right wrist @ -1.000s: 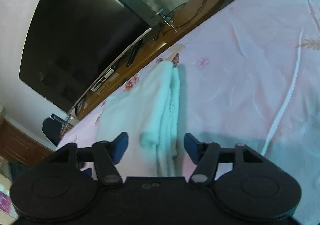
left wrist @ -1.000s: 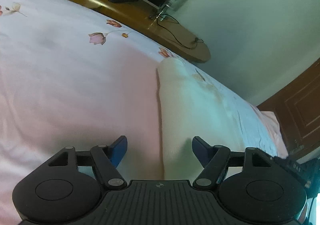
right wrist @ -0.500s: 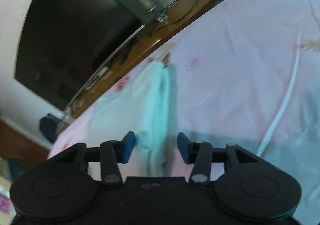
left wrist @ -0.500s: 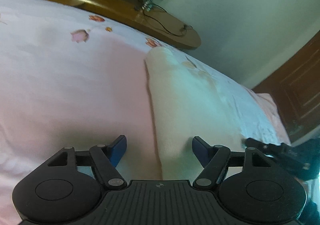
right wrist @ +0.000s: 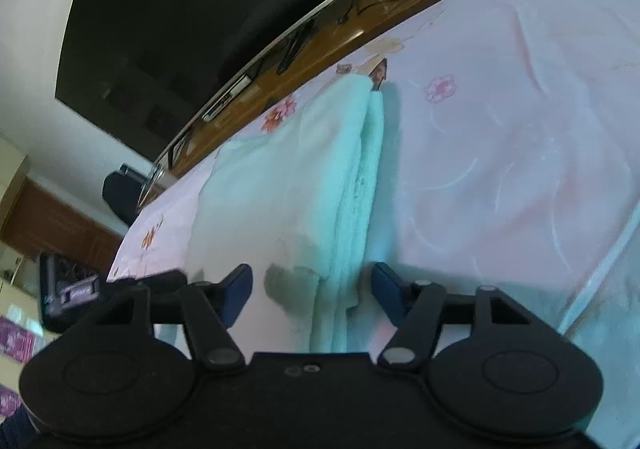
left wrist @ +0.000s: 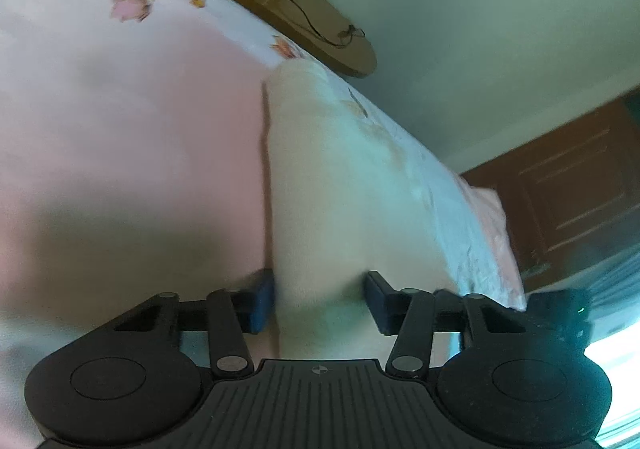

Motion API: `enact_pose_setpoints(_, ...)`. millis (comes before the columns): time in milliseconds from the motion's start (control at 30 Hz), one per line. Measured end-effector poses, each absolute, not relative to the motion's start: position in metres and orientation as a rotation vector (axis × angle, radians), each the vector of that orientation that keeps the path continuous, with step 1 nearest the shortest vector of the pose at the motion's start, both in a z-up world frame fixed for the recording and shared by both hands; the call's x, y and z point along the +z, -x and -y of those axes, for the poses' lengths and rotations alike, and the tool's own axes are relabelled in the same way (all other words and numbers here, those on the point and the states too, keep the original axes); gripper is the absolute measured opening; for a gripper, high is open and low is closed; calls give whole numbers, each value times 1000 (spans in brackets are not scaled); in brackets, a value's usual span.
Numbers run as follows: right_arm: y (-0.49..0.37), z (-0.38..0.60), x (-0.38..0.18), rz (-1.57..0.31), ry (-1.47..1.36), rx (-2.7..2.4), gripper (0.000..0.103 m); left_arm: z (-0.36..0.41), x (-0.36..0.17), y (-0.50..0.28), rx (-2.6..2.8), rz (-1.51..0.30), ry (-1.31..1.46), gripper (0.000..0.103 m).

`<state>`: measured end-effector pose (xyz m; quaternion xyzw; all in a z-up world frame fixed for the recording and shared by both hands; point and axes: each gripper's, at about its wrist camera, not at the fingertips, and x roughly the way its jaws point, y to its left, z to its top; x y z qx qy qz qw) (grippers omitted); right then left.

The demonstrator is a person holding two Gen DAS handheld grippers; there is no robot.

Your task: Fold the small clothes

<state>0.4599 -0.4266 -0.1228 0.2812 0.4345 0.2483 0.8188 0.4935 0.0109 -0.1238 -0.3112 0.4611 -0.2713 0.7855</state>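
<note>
Both sets of fingers released, left gripper point(left wrist: 320, 299) and right gripper point(right wrist: 311, 289) straddling the folded white cloth point(right wrist: 288, 177) on the bed point(right wrist: 500, 137), television point(right wrist: 180, 17) at eleven o'clock.

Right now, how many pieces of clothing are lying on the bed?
1: a folded pale garment lies on the floral bedsheet, its near end between each gripper's fingers. Others may be out of view.

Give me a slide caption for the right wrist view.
Open right gripper straddling the near edge of a folded pale white garment on a pink floral bedsheet.
</note>
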Motion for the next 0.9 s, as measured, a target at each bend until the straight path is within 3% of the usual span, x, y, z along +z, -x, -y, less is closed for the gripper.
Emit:
enact_pose_setpoints(267, -481, 421, -132, -918, -699, 566, 51, 1, -119, -506, -550, -988, 648, 50)
enact_pose_setpoints(367, -479, 426, -133, -917, -691, 563, 42, 12, -112, -506, -521, -970, 574, 49)
enact_pose_setpoints(467, -481, 423, -135, -899, -712, 540, 42, 32, -104, -504, -463, -937, 481, 49)
enact_pose_setpoints(533, -479, 411, -129, -878, -634, 505, 38, 47, -97, -502, -429, -920, 390, 45)
enact_pose_setpoints(600, -472, 395, -117, -851, -497, 473, 36, 55, -87, -498, -415, -900, 318, 35)
enact_pose_setpoints(733, -457, 368, -96, -788, -278, 424, 31, 66, -72, -489, -401, -867, 220, 33)
enact_pose_setpoints(900, -446, 360, -80, -745, -250, 420, 30, 61, -53, -479, -415, -838, 208, 31)
